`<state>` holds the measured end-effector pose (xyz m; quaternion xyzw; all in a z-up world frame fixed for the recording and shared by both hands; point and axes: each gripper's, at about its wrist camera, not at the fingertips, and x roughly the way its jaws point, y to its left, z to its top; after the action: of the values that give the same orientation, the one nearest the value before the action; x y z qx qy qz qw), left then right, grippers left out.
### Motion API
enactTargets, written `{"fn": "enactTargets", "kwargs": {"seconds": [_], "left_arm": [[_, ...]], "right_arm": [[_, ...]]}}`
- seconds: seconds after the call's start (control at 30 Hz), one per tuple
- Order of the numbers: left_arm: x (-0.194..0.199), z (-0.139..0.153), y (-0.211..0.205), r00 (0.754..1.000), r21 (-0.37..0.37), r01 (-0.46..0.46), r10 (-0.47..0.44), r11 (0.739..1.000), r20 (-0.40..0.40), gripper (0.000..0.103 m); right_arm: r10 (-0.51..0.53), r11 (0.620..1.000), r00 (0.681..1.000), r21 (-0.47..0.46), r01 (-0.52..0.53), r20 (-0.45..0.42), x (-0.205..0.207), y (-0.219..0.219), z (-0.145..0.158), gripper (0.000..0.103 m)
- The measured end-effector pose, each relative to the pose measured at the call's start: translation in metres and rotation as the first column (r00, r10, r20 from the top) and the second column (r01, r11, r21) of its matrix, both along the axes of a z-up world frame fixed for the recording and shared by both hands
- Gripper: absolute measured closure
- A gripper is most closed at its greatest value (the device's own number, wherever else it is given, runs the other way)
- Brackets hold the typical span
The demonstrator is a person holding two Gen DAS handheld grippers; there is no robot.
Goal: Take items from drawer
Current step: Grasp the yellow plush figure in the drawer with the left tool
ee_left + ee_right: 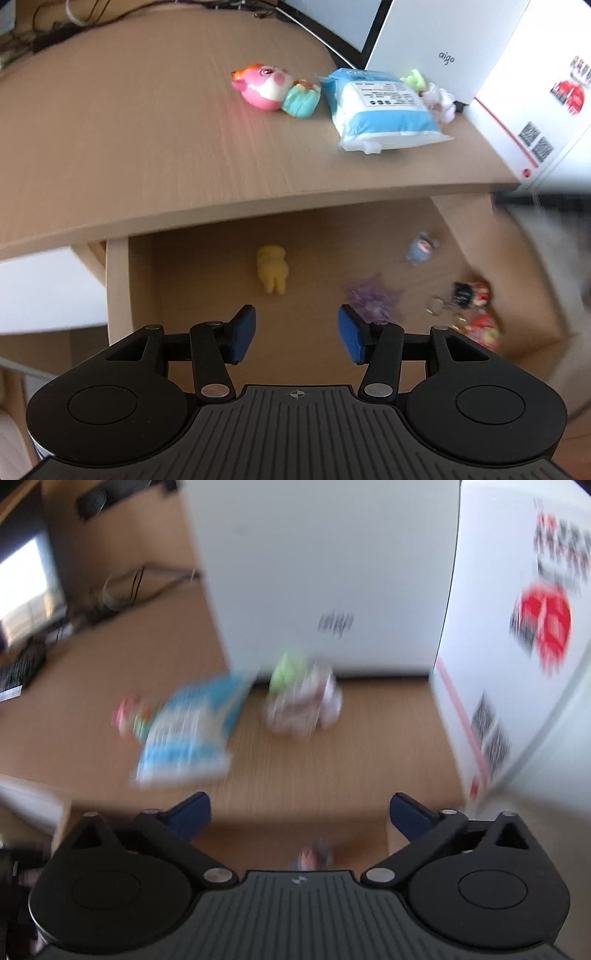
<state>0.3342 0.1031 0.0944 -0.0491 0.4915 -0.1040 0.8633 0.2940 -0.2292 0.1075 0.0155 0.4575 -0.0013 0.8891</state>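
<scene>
Several small toys remain in our drawer (122, 280); with both grippers' jaws apart, we judge the soft, light yellow figure (272, 268), at twelve o'clock of our left gripper (296, 334), best pinched across its body.

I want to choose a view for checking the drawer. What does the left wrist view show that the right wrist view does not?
Only the left wrist view shows the open drawer with the yellow toy, purple item and blue figure. Only the right wrist view shows the right gripper, open. Both show the blue-and-white packet and the white aigo box on the desk.
</scene>
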Motion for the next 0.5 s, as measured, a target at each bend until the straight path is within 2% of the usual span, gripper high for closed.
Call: {"fn": "enactTargets", "kwargs": {"seconds": [0.17, 0.37, 0.43, 0.5], "left_arm": [[0.02, -0.02, -0.007, 0.998, 0.046, -0.045, 0.042, 0.998, 0.051, 0.049], [0.052, -0.057, -0.015, 0.997, 0.107, -0.074, 0.074, 0.992, 0.003, 0.05], [0.057, -0.063, -0.013, 0.997, 0.121, -0.079, 0.081, 0.989, -0.013, 0.071], [0.058, -0.063, -0.009, 0.995, 0.106, -0.089, 0.093, 0.99, -0.033, 0.072]], "right_arm": [[0.014, 1.0, 0.988, -0.002, -0.015, -0.154, -0.029, 0.01, -0.05, 0.0], [0.028, 0.999, 0.978, -0.035, -0.036, -0.208, -0.044, 0.016, -0.077, 0.0], [0.041, 0.997, 0.975, -0.054, -0.053, -0.218, -0.04, 0.021, -0.081, 0.0], [0.078, 0.991, 0.969, -0.091, -0.102, -0.233, -0.034, 0.022, -0.083, 0.0]]}}
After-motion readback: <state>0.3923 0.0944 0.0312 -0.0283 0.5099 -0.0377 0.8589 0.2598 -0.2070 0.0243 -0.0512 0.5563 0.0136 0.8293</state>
